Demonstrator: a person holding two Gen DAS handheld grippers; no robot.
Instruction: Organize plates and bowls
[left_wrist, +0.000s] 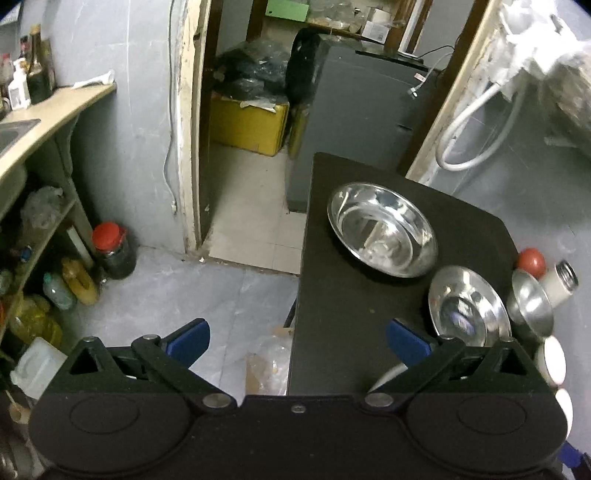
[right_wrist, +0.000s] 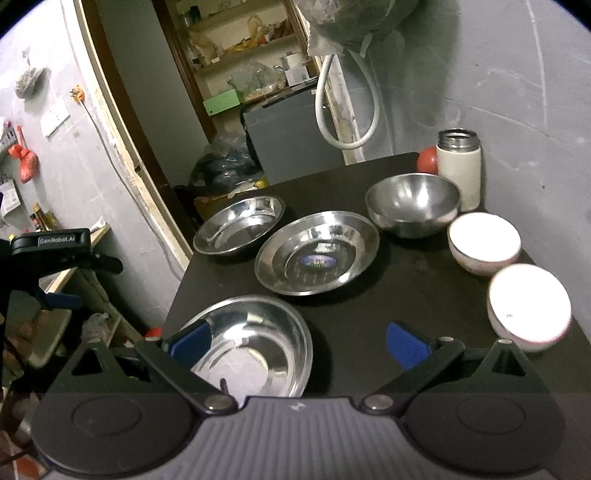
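Hovering with fingers spread and empty, right gripper (right_wrist: 297, 345) above the nearest steel plate (right_wrist: 255, 345) at the black surface (right_wrist: 399, 295) edge, left gripper (left_wrist: 297, 341) likewise released beside it, apparently ready for stacking.

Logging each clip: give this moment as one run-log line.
stage: before first grasp | left tongs: open, empty | right tongs: open, over near steel plate | table: dishes unstacked
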